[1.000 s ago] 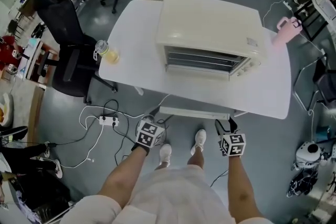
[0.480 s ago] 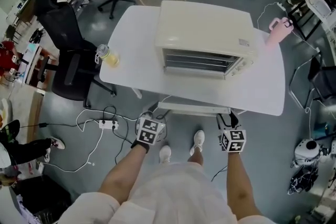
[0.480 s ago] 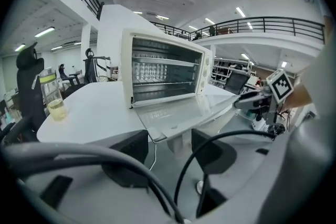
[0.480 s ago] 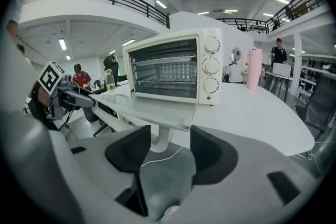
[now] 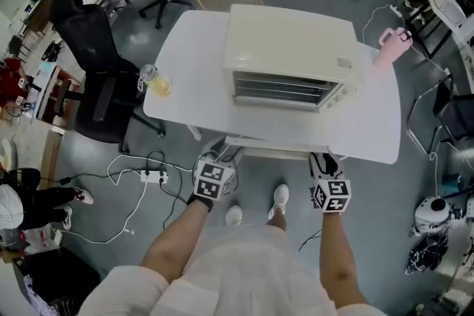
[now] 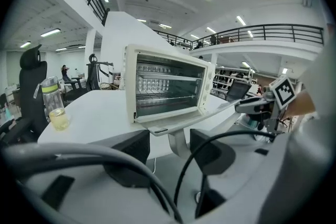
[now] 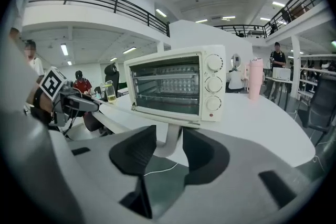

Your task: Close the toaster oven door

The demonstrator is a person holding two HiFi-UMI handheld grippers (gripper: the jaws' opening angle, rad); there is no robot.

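Grey office floor surrounds a white worktop where the toaster oven stands in the middle, its door dropped flat open and jutting over the near edge. The left hand-held gripper is near the door's left end and the right hand-held gripper near its right end. Both have just been narrowing their jaws, which stand apart and grip nothing, with a white handle post showing in each gap and no pad pressing on it. A bottle of yellow liquid sits at the worktop's left edge and a pink jug at its right.
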